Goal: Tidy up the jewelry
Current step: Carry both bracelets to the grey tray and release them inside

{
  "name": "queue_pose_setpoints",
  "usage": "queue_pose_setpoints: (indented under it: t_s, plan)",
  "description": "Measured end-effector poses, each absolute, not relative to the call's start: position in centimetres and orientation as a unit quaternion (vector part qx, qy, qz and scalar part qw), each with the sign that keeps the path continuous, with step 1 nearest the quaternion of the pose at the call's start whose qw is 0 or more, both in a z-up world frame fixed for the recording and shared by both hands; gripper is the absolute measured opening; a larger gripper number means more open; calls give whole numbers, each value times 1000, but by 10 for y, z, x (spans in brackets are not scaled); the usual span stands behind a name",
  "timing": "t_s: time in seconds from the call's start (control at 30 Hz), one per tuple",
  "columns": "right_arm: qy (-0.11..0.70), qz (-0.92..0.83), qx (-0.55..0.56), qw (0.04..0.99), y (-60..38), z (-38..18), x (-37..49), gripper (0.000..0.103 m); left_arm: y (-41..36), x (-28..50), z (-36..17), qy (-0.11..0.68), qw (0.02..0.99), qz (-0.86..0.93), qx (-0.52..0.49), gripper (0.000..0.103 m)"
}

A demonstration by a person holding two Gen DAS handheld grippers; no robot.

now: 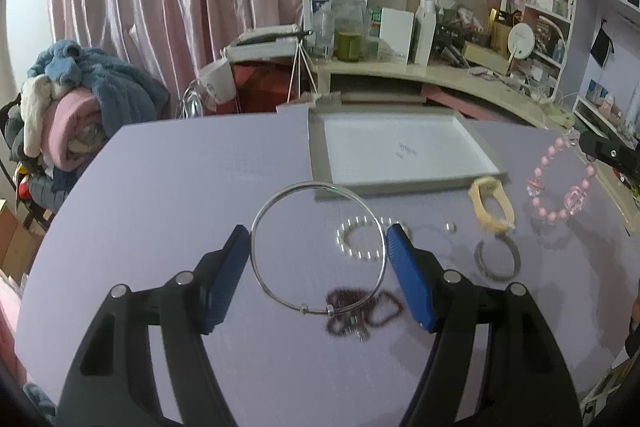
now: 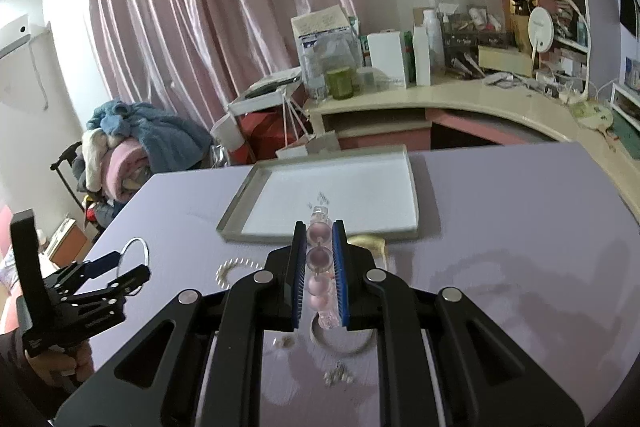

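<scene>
The left gripper (image 1: pixel 318 255) holds a thin silver bangle (image 1: pixel 320 247) across its width, one blue pad touching each side of the ring, so the fingers stand wide apart yet closed on it; the bangle is lifted above the lilac table (image 1: pixel 180 187), its far edge overlapping the near rim of the tray (image 1: pixel 400 187) in the left wrist view. Under and beyond the bangle lie a pearl bracelet (image 1: pixel 360 239), a dark bead string (image 1: pixel 360 311), a grey open bangle (image 1: pixel 498 261) and a cream cuff (image 1: pixel 492 203), all loose on the table near the tray. The right gripper (image 2: pixel 320 275) has its fingers nearly together, pinching a pink bead bracelet (image 2: pixel 318 259); the beads line up between the pads and a clear bead pokes out past the tips, just in front of the tray's near rim. From the left wrist view the same pink bracelet (image 1: pixel 560 187) hangs in a loop from the right gripper, off to the right of the tray. The tray's white floor (image 2: pixel 340 199) shows only a small dark print.
</scene>
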State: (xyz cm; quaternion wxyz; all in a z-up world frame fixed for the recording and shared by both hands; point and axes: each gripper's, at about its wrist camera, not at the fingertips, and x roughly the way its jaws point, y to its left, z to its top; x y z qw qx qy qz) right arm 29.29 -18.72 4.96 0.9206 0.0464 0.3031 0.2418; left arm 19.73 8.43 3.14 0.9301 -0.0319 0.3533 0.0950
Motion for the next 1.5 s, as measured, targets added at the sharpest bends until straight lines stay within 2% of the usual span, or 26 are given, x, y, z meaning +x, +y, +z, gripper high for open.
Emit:
queue_pose_setpoints:
  t_s: [0.33, 0.63, 0.87, 0.93, 0.97, 1.0, 1.03, 1.5]
  plan:
    - [308, 234, 37, 922, -161, 61, 370, 14, 100, 263, 54, 332, 940, 77, -33, 70]
    - [388, 238, 24, 890, -115, 9, 455, 14, 108, 335, 41, 344, 937, 61, -31, 70]
    - [413, 217, -9, 884, -103, -19, 486, 14, 113, 379, 23, 360, 931, 52, -34, 70]
    - [412, 214, -15, 886, -105, -21, 488, 20, 112, 389, 18, 363, 930, 49, -35, 70]
    - [410, 210, -19, 887, -106, -22, 489, 35, 111, 395, 16, 365, 929, 48, -36, 70]
    - [405, 204, -24, 891, -109, -21, 487, 54, 110, 400, 14, 366, 929, 46, -37, 70]
    - [399, 200, -27, 894, -111, -21, 486, 60, 109, 403, 12, 368, 928, 45, -37, 70]
    - [400, 166, -14, 901, -149, -23, 466, 65, 92, 456, -22, 404, 914, 30, -42, 70]
